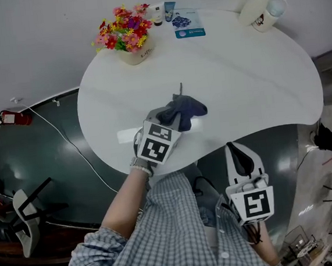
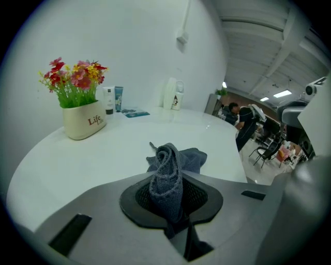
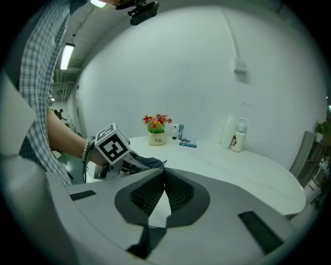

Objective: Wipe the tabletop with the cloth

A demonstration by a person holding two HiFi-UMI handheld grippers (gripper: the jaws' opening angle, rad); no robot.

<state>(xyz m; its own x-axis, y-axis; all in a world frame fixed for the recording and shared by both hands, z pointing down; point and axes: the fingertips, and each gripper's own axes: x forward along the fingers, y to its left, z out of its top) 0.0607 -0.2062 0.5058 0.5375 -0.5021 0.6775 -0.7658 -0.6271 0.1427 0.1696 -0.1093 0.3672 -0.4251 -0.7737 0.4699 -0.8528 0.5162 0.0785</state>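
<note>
Checked shirt (image 1: pixel 181 233) of the person: nearest item, below the table's near edge.
Room: white wall (image 1: pixel 29 43) behind the table; dark glossy floor (image 1: pixel 51 152); a white chair (image 1: pixel 25 222) at the left.
Table (image 1: pixel 254 80): white, rounded top, smooth and faintly reflective.
Flower pot (image 1: pixel 129 38): cream, with red, pink and yellow flowers, at the far left edge.
White mug (image 1: pixel 262 10): printed figure, at the far right edge.
Left gripper (image 1: pixel 172 122): over the near edge, left of centre; fingers pinching one bunched end of the cloth.
Right gripper (image 1: pixel 236 149): held off the table, just beyond the near edge; fingers pressed together at the tips, nothing between them.
Cloth (image 1: pixel 186 107): dark grey-blue, crumpled, its free part lying on the tabletop near the near edge.
Blue leaflet (image 1: pixel 189 24): flat at the far edge, between pot and mug.
Two small tubes (image 1: pixel 157 14): upright, just beside the leaflet.
</note>
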